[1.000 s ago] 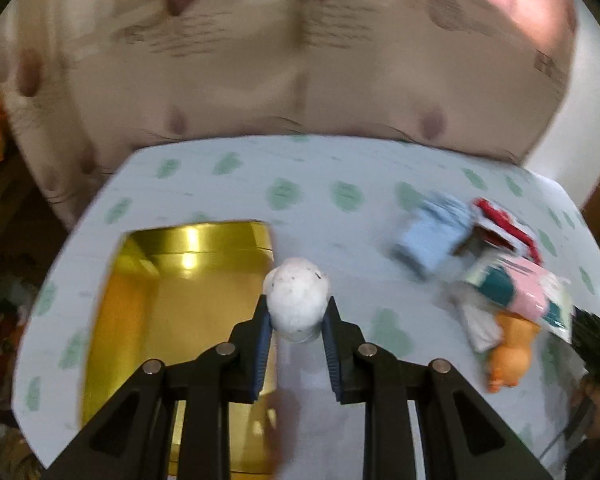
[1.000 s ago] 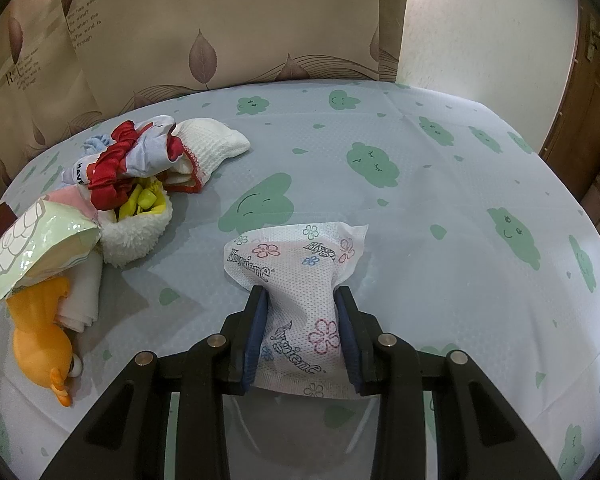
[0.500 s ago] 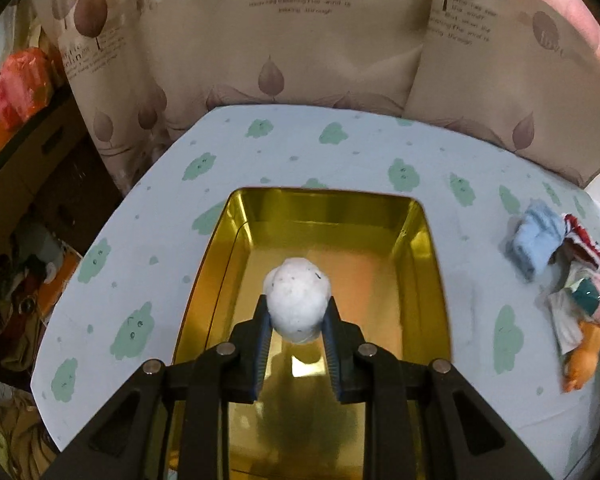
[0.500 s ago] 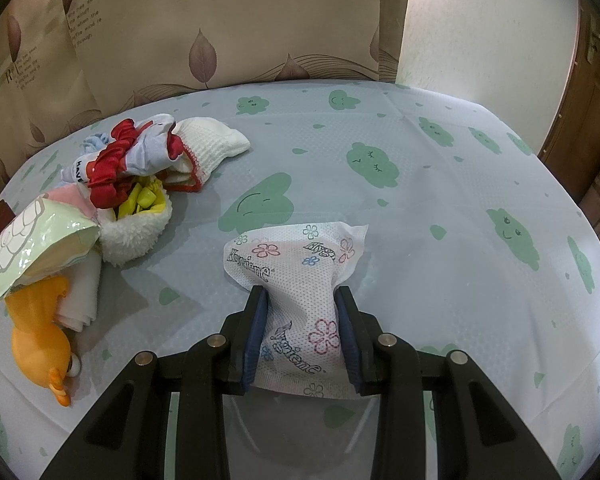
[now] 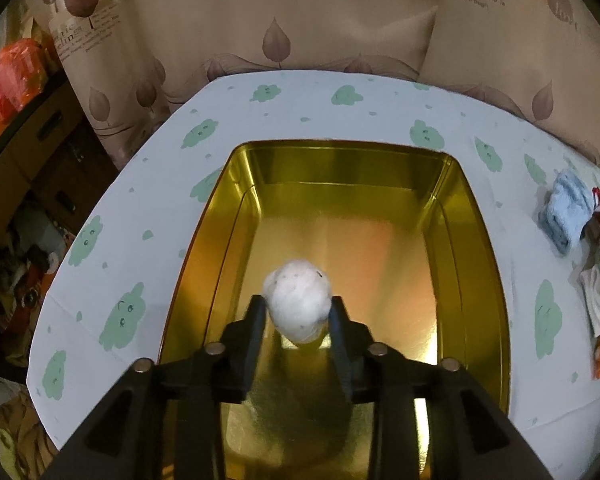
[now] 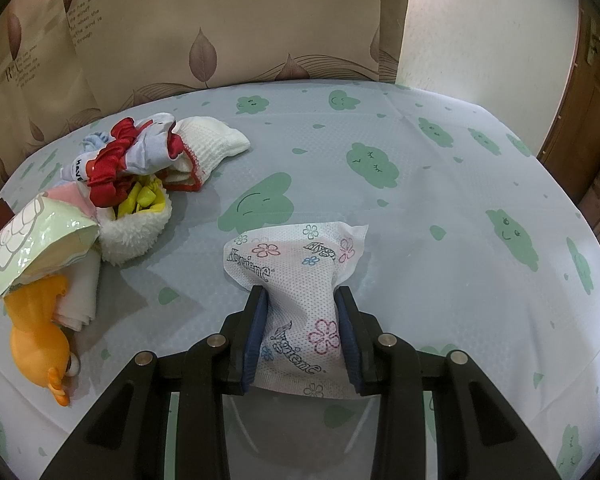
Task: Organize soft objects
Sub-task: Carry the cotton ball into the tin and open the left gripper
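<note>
Gold tin (image 5: 476, 248) now lies under the left gripper (image 5: 298, 314), whose jaws have just been opening around the white ball (image 5: 298, 304): release beginning. The right gripper (image 6: 302, 322) stays clenched on the tissue pack (image 6: 296, 276) above the worktop (image 6: 440, 200).

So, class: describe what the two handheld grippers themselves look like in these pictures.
Both look alike. The left gripper and right gripper have matte black angular linkage arms with round silver pivot bolts, ending in flat fingers lined with dark blue ribbed pads. No cables or sleeves show.

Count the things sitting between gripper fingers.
2. A white speckled ball sits between the left gripper's jaws, which have just been opening, above the gold tin. A floral wipes pack is clamped in the right gripper. None seem hidden.
</note>
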{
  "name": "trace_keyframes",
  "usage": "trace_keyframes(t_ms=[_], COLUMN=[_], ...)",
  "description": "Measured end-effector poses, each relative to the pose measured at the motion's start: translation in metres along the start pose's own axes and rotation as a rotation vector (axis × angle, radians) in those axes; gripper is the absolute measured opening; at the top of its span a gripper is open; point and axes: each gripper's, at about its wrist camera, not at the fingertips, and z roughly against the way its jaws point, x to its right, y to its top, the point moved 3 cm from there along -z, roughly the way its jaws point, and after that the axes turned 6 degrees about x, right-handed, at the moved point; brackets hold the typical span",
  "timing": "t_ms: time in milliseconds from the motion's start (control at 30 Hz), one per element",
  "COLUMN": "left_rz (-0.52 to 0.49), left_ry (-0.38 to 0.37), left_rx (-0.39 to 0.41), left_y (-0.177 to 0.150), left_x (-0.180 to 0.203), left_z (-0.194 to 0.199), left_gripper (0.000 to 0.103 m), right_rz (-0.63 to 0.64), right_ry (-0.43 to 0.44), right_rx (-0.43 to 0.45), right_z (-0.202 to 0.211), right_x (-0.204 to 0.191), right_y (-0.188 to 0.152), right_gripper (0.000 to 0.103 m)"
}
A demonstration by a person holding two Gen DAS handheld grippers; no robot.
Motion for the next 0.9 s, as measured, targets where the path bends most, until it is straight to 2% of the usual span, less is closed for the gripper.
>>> trace_keyframes(t_ms=[67,100,133,200,500,633,900], left_rz=[-0.005,-0.011,-0.014,-0.015,-0.061,-0.084,-0.095], left_ry=[-0.001,-0.010,-0.018,-0.040,-0.027,-0.011,-0.026], left_rx=[0.002,0.005,0.005,0.014,0.053,0.093,0.147], left_y=[-0.001,-0.001,-0.002,-0.003,-0.006,-0.009,-0.018], left_x=[0.000,0.001,0.002,0.002,0.005,0.005,0.001], left_z=[-0.001,0.000,0.001,0.002,0.013,0.021,0.034], left_gripper=[0.044,0.056,0.061,0.061,0.062,0.062,0.062], right_rz=[0.002,0.003,0.004,0.005,0.021,0.026,0.044], right_ry=[-0.002,-0.002,-0.003,-0.003,-0.014,-0.020,-0.066], right_rx=[0.000,0.000,-0.001,-0.001,-0.002,0.007,0.019], right_z=[0.000,0.000,0.000,0.001,0.000,0.002,0.006], right_x=[0.000,0.000,0.001,0.001,-0.001,-0.001,-0.002], right_y=[0.000,0.000,0.000,0.000,0.000,0.001,0.002], right_gripper=[0.034,0.034,0.034,0.034,0.033,0.028,0.020])
